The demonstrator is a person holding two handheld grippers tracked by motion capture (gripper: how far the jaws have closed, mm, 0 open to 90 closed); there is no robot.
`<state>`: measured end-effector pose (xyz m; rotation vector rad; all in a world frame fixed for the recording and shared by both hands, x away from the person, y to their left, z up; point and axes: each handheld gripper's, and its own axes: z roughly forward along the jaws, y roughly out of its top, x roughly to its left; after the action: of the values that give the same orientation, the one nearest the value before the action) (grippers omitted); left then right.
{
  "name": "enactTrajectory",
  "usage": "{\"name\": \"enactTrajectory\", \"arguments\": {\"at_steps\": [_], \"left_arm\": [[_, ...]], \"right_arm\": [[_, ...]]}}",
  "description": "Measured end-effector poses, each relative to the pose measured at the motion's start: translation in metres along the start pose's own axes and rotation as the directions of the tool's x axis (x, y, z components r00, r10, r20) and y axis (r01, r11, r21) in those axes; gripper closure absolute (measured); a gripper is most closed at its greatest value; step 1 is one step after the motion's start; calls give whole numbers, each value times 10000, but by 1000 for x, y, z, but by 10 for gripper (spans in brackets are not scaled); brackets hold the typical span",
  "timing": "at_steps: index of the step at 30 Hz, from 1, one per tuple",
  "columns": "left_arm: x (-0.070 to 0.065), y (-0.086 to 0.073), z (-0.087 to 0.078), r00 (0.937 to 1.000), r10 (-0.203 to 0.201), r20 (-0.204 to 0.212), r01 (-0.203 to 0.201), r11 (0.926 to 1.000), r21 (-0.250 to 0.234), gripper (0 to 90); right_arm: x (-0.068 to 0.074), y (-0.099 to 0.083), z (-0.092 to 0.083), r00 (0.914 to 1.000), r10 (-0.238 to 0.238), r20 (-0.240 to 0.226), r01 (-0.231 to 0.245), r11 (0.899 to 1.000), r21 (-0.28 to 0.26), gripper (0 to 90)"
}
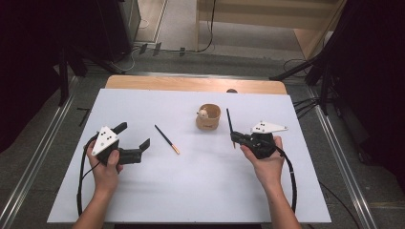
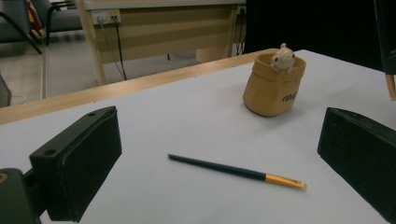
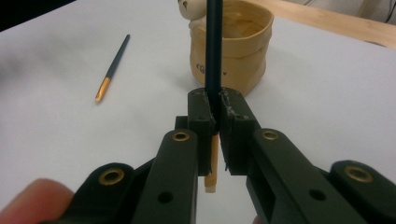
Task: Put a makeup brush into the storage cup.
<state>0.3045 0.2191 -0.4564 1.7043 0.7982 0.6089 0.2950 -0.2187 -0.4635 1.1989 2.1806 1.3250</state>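
- The right tongs [image 1: 235, 139] sit right of centre in the high view, clenched on a dark brush [image 1: 230, 125] whose handle points toward the top of the frame.
- In the right gripper view the pads [image 3: 201, 116] press that brush [image 3: 213, 46] from both sides; its handle runs up out of the frame's top, and its golden ferrule and pale tip stick out below the pads at bottom centre.
- The right hand [image 1: 266, 164] holds the gripper body at lower right in the high view.
- The left tongs [image 1: 133, 135] stand released at centre left in the high view, jaws wide apart with nothing between them, held by the left hand [image 1: 106, 164].
- A second brush [image 1: 167, 139] lies flat on the white worktop [image 1: 191, 191], just left of centre in the high view, between the two grippers and touching neither.
- In the left gripper view this brush [image 2: 236, 171] lies at lower centre, its golden end toward the right.
- A tan pouch [image 1: 208, 117] stands upright above centre in the high view, just left of the held brush, with a small pale figure [image 1: 203, 113] at its rim.
- In the left gripper view the pouch [image 2: 273, 86] is at upper right, apart from the lying brush.
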Motion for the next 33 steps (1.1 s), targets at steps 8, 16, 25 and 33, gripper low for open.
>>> {"name": "enactTrajectory", "arguments": {"at_steps": [8,16,25,33], "left_arm": [[-9,12,17,9961,170,869,-156,9997,-169,11],[-21,18,26,9785,108,2059,-168,9995,271,45],[-46,28,36,9619,140,2730,-366,9963,778,117],[-58,30,40,9529,57,3031,-383,9941,1017,275]], "right_arm": [[7,2,3,9983,-295,501,327,9974,-642,848],[21,3,9,9914,-1060,771,1120,9906,-782,848],[45,3,22,9548,-2714,1214,2783,9595,-438,847],[65,2,31,9090,-3898,1475,3977,9171,-273,847]]}}
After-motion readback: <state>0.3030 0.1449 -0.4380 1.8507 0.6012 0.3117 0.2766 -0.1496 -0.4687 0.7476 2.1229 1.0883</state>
